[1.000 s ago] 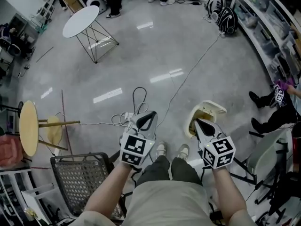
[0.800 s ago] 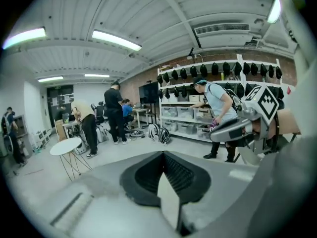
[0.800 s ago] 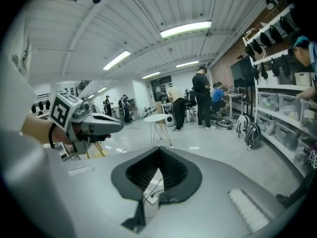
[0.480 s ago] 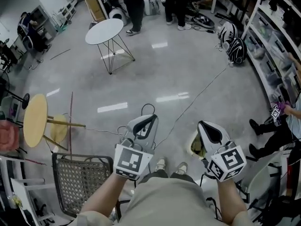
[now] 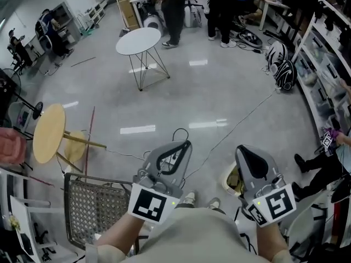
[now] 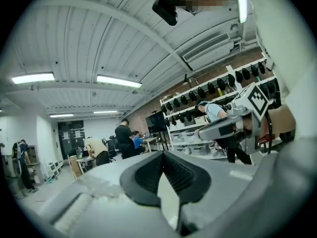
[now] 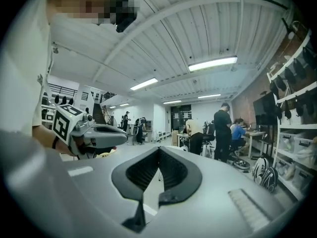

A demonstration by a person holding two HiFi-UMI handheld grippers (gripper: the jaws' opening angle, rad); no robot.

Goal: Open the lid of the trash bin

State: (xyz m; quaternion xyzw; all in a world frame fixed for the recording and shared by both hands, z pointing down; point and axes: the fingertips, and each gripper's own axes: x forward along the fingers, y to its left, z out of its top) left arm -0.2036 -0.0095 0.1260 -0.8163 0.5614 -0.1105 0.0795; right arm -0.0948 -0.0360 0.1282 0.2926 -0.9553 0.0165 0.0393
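Both grippers are held up in front of my body, pointing out over the room. My left gripper [image 5: 185, 144] has its jaws together with nothing between them. My right gripper [image 5: 240, 149] is likewise shut and empty. The cream trash bin [image 5: 231, 179] stands on the floor by my feet; only a sliver shows left of the right gripper, and its lid is hidden. In the left gripper view the left gripper [image 6: 161, 155] faces the ceiling and shelves, with the right gripper [image 6: 232, 124] beside it. The right gripper [image 7: 158, 150] in its own view faces the far room.
A black mesh chair [image 5: 93, 203] stands at my lower left, and a tipped wooden round table [image 5: 48, 133] further left. A white round table [image 5: 140, 41] stands mid-floor. A cable [image 5: 233, 129] crosses the floor. Several people [image 5: 174, 4] stand at the back. Shelves [image 5: 329, 53] line the right.
The head view has tilted up toward the room. Both grippers have risen and come nearer the camera. The trash bin has slipped behind the right gripper.
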